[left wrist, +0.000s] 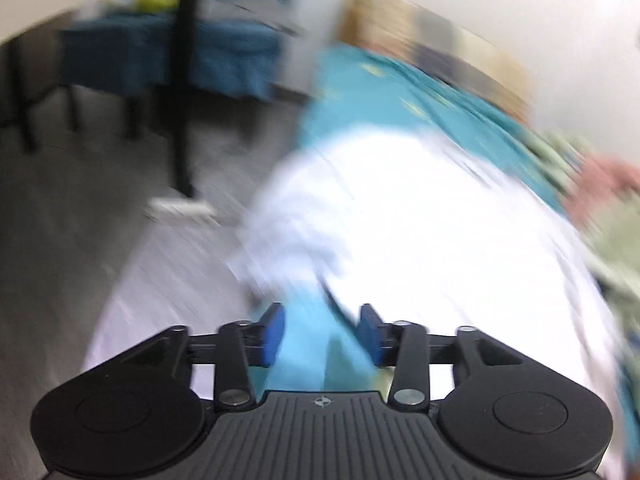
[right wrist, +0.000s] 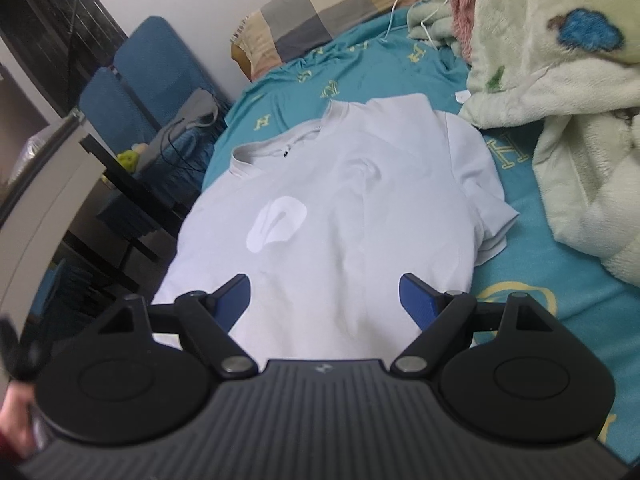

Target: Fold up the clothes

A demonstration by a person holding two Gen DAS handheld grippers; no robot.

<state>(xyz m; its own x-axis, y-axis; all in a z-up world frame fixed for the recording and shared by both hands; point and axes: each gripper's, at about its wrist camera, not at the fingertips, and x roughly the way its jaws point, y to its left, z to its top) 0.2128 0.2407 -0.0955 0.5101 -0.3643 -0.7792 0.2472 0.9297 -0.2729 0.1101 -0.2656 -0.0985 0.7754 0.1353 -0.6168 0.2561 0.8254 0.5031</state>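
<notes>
Our right gripper [right wrist: 326, 300] is wide open and empty above the white shirt [right wrist: 340, 208]; the left gripper [left wrist: 323, 334] is half open, holding nothing. We judge the shirt light, soft and limp, best pinched at the hem or sleeve edge just ahead.

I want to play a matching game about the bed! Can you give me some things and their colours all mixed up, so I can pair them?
Things:
1. T-shirt
2. Bed sheet
3. Pillow
4. Fluffy blanket

Colours:
A. Teal with yellow letters
B. Pale green with a blue patch
C. White
D. Checked beige and grey

Pairs: 1-C, 2-A, 3-D, 4-B
</notes>
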